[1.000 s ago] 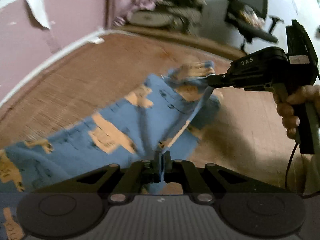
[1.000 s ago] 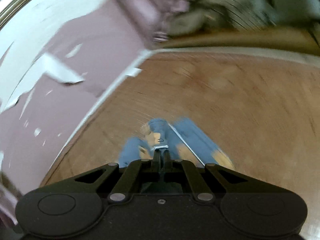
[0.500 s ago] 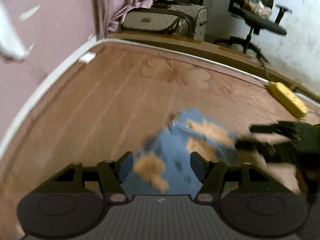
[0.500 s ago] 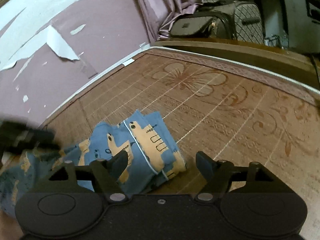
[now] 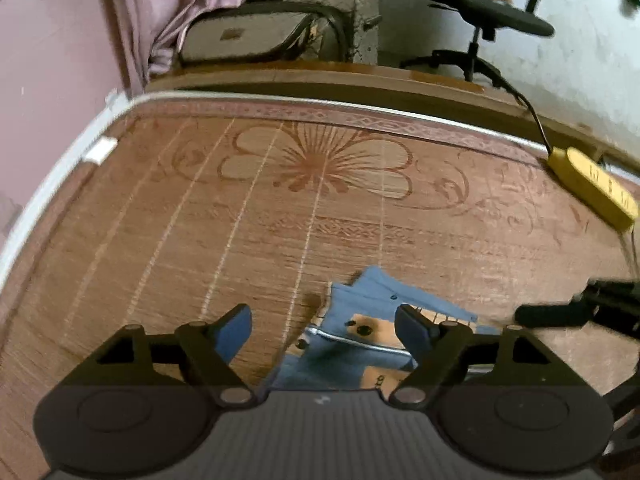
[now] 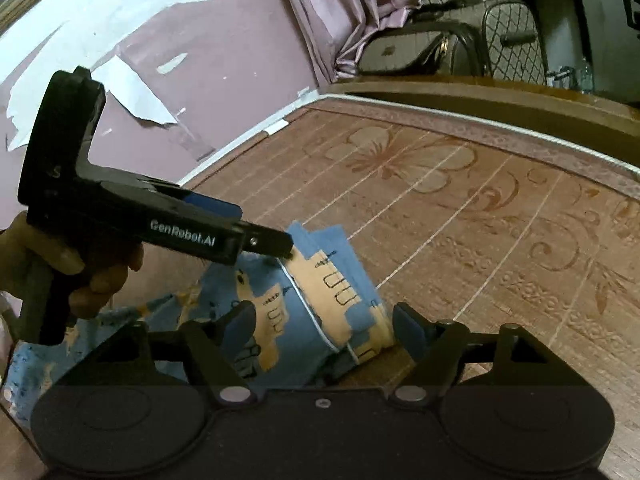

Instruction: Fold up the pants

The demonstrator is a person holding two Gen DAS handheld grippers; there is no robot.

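- At the far left of the right wrist view a hand (image 6: 76, 276) grips the handle of the left gripper (image 6: 280, 246), whose tips reach in over the far edge of the pants (image 6: 304, 304). It sits there, judging by the task, because that edge has just been laid down on the fold.
- The left gripper's jaws have just been opening. In its own view the fingers (image 5: 234, 330) stand well apart, with bare mat under one and blue cloth under the other, and nothing is pinched. The cloth is let go so that the fold can lie by itself.
- The pants, blue with tan cartoon shapes and white piping, lie bunched on the woven mat (image 6: 480, 248) in the near left part of the scene. One layer is doubled over another. The bundle looks loose and uneven, so the fold probably needs smoothing.
- The right gripper (image 6: 324, 326) hovers over the near right corner of the bundle. Its jaws have just been closing slightly, yet the pads (image 6: 408, 326) stand clear on either side of the cloth and press on nothing. It seems placed to tidy or take that corner.
- At the far right edge of the mat lies a yellow power strip (image 5: 592, 188), well apart from the cloth.
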